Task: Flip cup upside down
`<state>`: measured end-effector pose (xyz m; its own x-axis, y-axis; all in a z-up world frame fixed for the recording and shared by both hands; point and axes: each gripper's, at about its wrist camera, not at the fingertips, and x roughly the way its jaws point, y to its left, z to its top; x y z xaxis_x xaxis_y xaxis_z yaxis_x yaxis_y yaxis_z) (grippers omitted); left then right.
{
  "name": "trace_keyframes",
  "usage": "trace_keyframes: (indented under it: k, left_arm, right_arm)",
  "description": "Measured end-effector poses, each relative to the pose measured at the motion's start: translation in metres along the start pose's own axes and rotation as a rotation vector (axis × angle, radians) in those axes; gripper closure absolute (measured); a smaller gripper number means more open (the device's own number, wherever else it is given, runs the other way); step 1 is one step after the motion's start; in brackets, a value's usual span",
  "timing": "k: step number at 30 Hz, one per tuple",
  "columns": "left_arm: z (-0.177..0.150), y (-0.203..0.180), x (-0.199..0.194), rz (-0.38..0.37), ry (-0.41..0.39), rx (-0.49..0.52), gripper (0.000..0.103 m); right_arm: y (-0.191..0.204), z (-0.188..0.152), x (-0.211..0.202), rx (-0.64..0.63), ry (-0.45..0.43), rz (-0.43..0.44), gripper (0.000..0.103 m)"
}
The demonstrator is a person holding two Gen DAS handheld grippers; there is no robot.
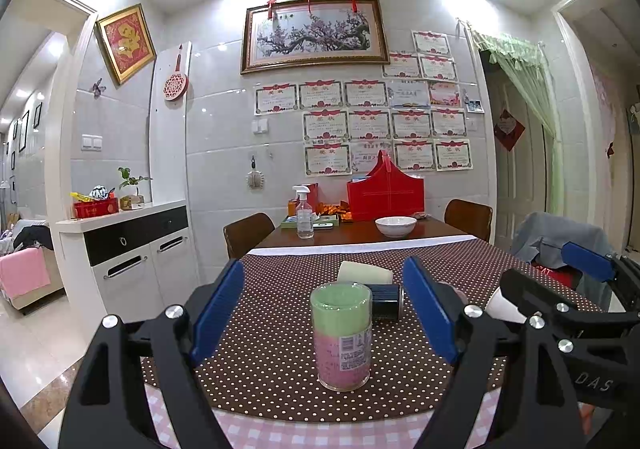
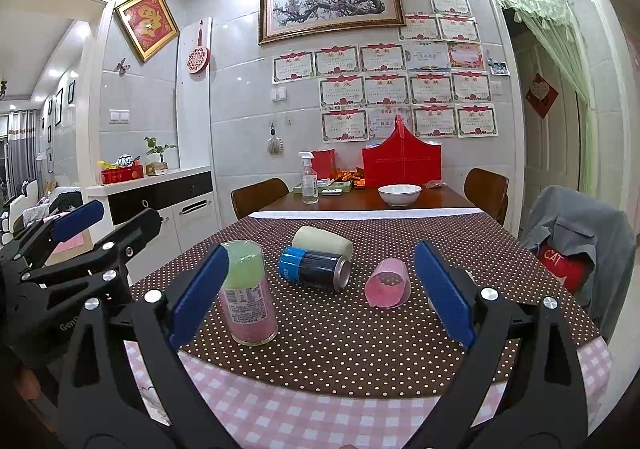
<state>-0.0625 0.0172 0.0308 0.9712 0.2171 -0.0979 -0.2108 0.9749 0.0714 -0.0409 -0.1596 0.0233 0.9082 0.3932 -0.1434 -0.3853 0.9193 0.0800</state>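
Note:
A clear cup with a pink lower half and green upper half [image 1: 342,337] stands on the brown dotted cloth, with a barcode label on its side; it also shows in the right wrist view [image 2: 246,291]. My left gripper [image 1: 324,319] is open, its blue pads either side of this cup and apart from it. A small pink cup [image 2: 387,283] lies on its side with its mouth toward the camera. My right gripper [image 2: 320,295] is open and empty; the pink cup lies between its pads, farther out. The other gripper shows at each view's edge.
A blue and black can [image 2: 316,269] and a cream cup [image 2: 322,243] lie on their sides behind. A white bowl [image 2: 399,195], a spray bottle [image 2: 309,179] and a red basket [image 2: 402,165] stand at the table's far end. Chairs flank the table.

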Motion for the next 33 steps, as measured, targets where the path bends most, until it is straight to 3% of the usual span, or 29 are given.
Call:
trace_keyframes:
  k: [33]
  left_arm:
    - [-0.008, 0.003, 0.003, 0.009, 0.007, 0.004, 0.022]
  right_arm:
    - [0.003, -0.01, 0.004, -0.002, 0.012, 0.001, 0.011]
